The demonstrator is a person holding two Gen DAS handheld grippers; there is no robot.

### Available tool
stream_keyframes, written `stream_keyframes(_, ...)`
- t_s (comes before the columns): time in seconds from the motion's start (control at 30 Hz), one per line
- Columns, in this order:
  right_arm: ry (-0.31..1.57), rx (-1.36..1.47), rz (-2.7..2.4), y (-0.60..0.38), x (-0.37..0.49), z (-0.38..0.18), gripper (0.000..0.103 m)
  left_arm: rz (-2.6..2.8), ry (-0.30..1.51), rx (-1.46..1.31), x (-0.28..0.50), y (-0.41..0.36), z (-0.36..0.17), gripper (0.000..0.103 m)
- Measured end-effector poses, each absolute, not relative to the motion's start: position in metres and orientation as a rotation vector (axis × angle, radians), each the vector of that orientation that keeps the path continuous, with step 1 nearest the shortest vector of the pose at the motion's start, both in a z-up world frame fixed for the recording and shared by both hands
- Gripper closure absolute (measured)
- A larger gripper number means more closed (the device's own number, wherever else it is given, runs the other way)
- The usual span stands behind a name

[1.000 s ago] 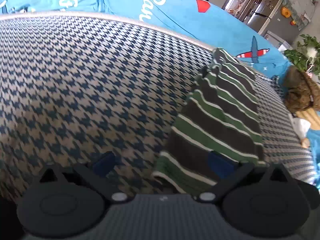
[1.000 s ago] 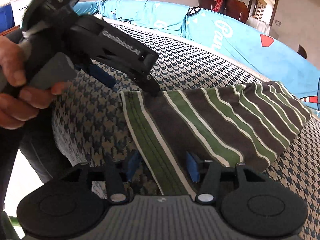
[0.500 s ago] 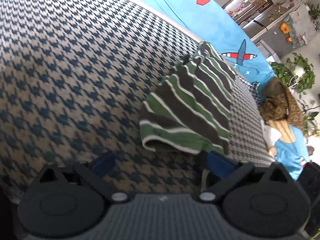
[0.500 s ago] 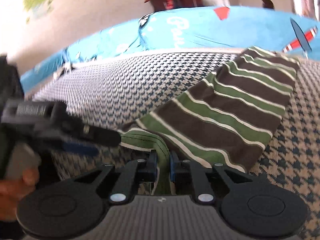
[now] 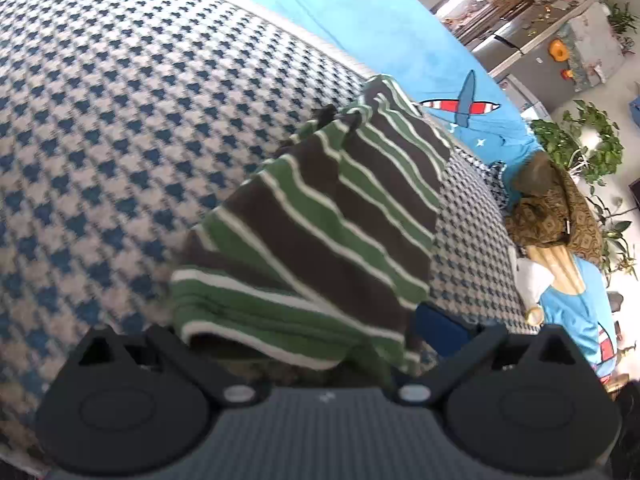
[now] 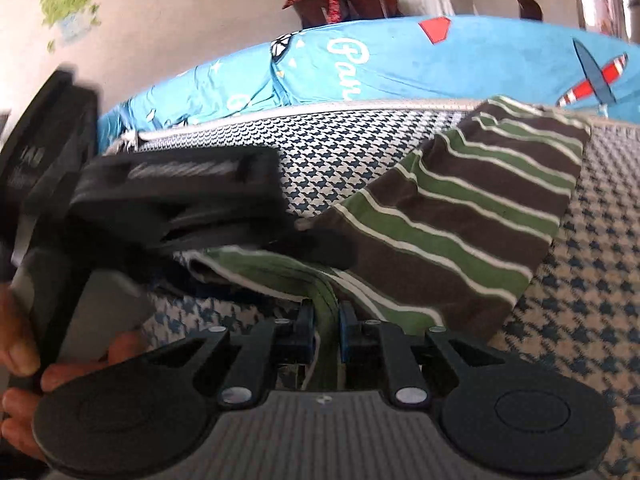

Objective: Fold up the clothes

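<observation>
At six o'clock, my right jaws (image 6: 325, 326) clamp the striped garment's (image 6: 460, 216) hem, my left jaws (image 5: 304, 344) gape around its corner; folding is barely begun.

Striped garment (image 5: 320, 236): knit fabric in brown and green bands separated by thin white lines. It is folded into a narrow, elongated shape and lies on the houndstooth-covered surface (image 5: 120, 120), its far end near the surface's far edge and piped border. The body lies mostly flat, with slight bunching at the far end. The near end, a green hem with stitched ridges, is gathered into a thick roll and raised off the surface. Several layers are visible at that end.
</observation>
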State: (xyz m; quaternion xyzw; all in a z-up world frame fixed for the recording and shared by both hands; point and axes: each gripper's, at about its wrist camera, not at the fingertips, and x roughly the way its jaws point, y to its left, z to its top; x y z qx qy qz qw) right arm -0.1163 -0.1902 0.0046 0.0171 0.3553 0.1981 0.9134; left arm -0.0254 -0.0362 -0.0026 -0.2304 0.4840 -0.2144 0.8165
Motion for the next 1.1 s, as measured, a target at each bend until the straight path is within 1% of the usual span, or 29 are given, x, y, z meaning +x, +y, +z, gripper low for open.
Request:
stream_keyframes(0.03,0.727,0.01,0.409,-0.188,-0.118,0.005,0.087,-0.457,1.031,-0.479,-0.024,-0.038,-0.002,0.004)
stream_keyframes(0.1,0.717,-0.04,0.41,-0.184,-0.121,0.006,0.077,-0.464,1.031,-0.444,-0.021,-0.042,0.0,0.005)
stream_keyframes(0.13,0.708,-0.061,0.409,-0.182,-0.123,0.006,0.069,-0.469,1.031,-0.426,-0.02,-0.044,0.001,0.005)
stream_keyframes(0.17,0.698,-0.08,0.409,-0.181,-0.124,0.006,0.063,-0.475,1.033,-0.413,-0.02,-0.045,0.003,0.005)
stream_keyframes(0.23,0.695,-0.112,0.415,-0.177,-0.125,0.005,0.061,-0.487,1.038,-0.398,-0.018,-0.044,0.004,0.004)
stream_keyframes(0.4,0.695,-0.187,0.436,-0.167,-0.127,-0.001,0.06,-0.471,1.046,-0.384,-0.013,-0.04,0.004,0.002)
stream_keyframes(0.47,0.689,-0.217,0.445,-0.163,-0.128,-0.003,0.055,-0.472,1.054,-0.395,-0.011,-0.038,0.001,0.002)
stream_keyframes(0.57,0.673,-0.27,0.425,-0.156,-0.125,-0.009,0.055,-0.479,1.054,-0.416,-0.009,-0.034,-0.003,0.002)
stream_keyframes(0.63,0.66,-0.29,0.412,-0.153,-0.123,-0.011,0.057,-0.478,1.051,-0.416,-0.008,-0.033,-0.004,0.002)
stream_keyframes(0.7,0.659,-0.296,0.4,-0.152,-0.12,-0.013,0.064,-0.474,1.046,-0.409,-0.008,-0.032,-0.005,0.005)
stream_keyframes(0.73,0.659,-0.299,0.394,-0.152,-0.119,-0.014,0.074,-0.473,1.042,-0.405,-0.008,-0.032,-0.006,0.006)
stream_keyframes(0.77,0.659,-0.301,0.389,-0.151,-0.118,-0.015,0.085,-0.472,1.036,-0.399,-0.008,-0.031,-0.006,0.009)
stream_keyframes(0.8,0.659,-0.304,0.383,-0.151,-0.116,-0.016,0.088,-0.47,1.029,-0.394,-0.009,-0.031,-0.007,0.011)
stream_keyframes(0.83,0.657,-0.297,0.384,-0.151,-0.116,-0.015,0.09,-0.47,1.021,-0.39,-0.009,-0.03,-0.007,0.013)
stream_keyframes(0.87,0.655,-0.289,0.388,-0.151,-0.115,-0.015,0.093,-0.471,1.013,-0.389,-0.01,-0.029,-0.007,0.018)
stream_keyframes(0.9,0.647,-0.282,0.39,-0.151,-0.116,-0.013,0.093,-0.471,1.004,-0.386,-0.01,-0.027,-0.008,0.029)
stream_keyframes(0.93,0.637,-0.276,0.399,-0.151,-0.117,-0.012,0.094,-0.468,0.997,-0.381,-0.01,-0.025,-0.008,0.035)
stream_keyframes(0.97,0.626,-0.268,0.41,-0.15,-0.118,-0.01,0.094,-0.464,0.989,-0.379,-0.01,-0.022,-0.008,0.043)
stream_keyframes(1.0,0.618,-0.261,0.423,-0.149,-0.118,-0.008,0.094,-0.46,0.982,-0.379,-0.01,-0.019,-0.008,0.049)
stream_keyframes(1.1,0.597,-0.245,0.462,-0.143,-0.12,-0.002,0.094,-0.441,0.961,-0.384,-0.011,-0.007,-0.006,0.053)
